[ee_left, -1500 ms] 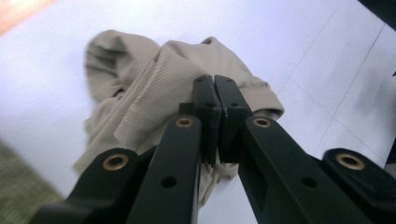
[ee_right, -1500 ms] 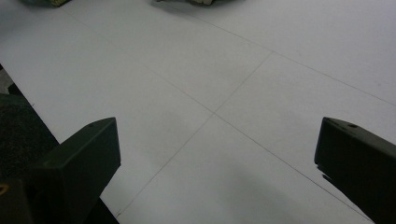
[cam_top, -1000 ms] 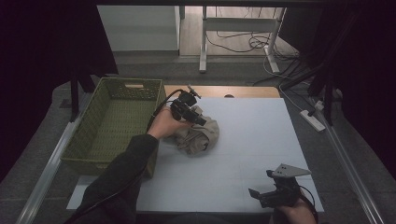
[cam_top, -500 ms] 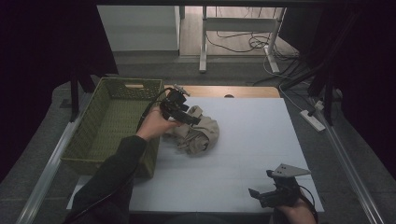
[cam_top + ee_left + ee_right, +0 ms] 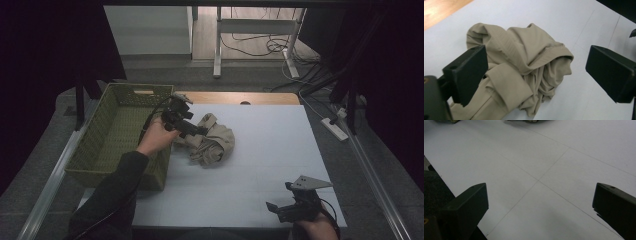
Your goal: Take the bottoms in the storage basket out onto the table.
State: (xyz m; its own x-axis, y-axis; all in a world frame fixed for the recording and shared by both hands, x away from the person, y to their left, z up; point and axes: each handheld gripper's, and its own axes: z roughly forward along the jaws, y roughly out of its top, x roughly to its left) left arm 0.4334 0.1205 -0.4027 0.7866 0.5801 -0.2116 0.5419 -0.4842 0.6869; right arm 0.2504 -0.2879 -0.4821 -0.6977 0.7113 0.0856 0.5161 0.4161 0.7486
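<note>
Cloth point(image 5: 524, 72) lies loose beyond spread fingers point(image 5: 466, 75)

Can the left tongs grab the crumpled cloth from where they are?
Probably yes: the left tongs stand open right at the beige cloth, with nothing between them on the white table.

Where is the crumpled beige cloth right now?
In the high view, the beige cloth lies bunched on the white table, just right of the green basket.

The high view looks down and forward over the desk point(image 5: 260, 150). The left gripper view sits close above the cloth point(image 5: 524, 65), shared with the high view; the right gripper view skims bare desk.
</note>
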